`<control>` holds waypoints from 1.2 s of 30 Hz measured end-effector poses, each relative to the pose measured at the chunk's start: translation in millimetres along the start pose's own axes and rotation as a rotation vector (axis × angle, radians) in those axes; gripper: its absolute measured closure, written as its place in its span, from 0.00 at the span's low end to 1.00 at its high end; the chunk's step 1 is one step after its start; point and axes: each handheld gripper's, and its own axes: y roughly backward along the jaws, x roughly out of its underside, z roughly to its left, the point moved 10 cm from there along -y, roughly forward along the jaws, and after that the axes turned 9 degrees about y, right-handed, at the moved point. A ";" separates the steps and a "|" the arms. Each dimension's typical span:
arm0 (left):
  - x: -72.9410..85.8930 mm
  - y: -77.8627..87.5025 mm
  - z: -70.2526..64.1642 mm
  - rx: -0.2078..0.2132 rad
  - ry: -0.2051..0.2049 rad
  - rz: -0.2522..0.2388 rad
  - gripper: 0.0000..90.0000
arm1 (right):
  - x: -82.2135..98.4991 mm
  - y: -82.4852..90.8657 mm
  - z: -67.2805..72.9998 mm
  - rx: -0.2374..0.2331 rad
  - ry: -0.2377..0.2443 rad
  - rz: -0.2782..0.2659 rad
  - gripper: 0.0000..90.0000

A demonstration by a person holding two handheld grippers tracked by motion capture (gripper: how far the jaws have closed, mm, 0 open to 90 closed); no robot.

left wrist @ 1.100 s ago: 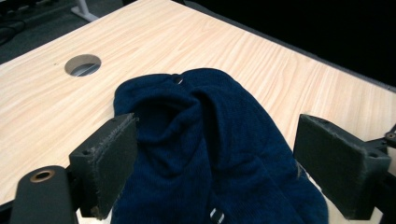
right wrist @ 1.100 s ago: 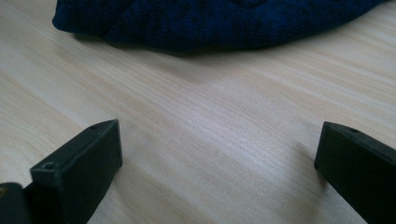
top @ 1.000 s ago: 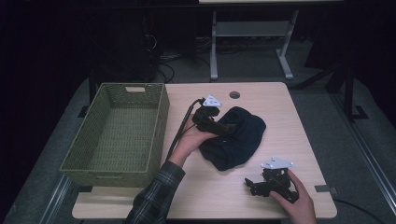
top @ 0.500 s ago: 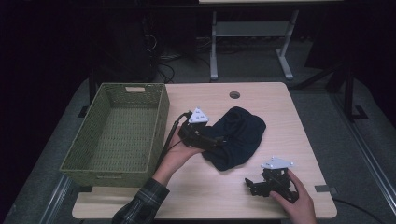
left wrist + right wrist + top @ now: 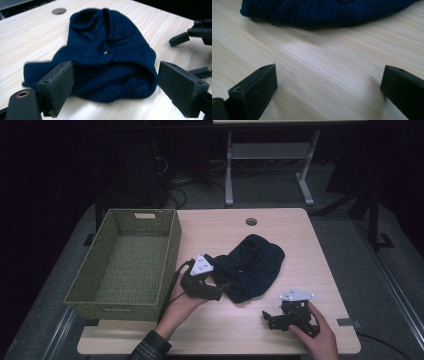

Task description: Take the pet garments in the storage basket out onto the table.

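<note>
A dark blue knit hat (image 5: 252,266) lies crumpled in the middle of the wooden table (image 5: 295,235). My left gripper (image 5: 219,286) sits at the hat's near-left edge, pointing at it. In the left gripper view its jaws are open, and the hat (image 5: 107,57) lies just ahead of and between the pads (image 5: 58,86). My right gripper (image 5: 268,319) rests near the table's front edge, a little in front of the hat. It stands open over bare wood, with the hat's edge (image 5: 329,12) farther ahead.
A green woven basket (image 5: 172,245) with nothing in it stands at the table's left, close beside my left hand. A round cable hole (image 5: 251,221) sits near the far edge. The other gripper's black jaws (image 5: 192,33) appear at the right of the left gripper view.
My left gripper has drawn back from the hat's far-left side toward the near left, and now sits at the hat's near edge. The right gripper has stayed put.
</note>
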 end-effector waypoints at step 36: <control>91.4 -16.4 10.4 -0.043 -0.014 0.181 0.14 | 0.1 0.0 0.1 0.000 0.000 0.001 0.00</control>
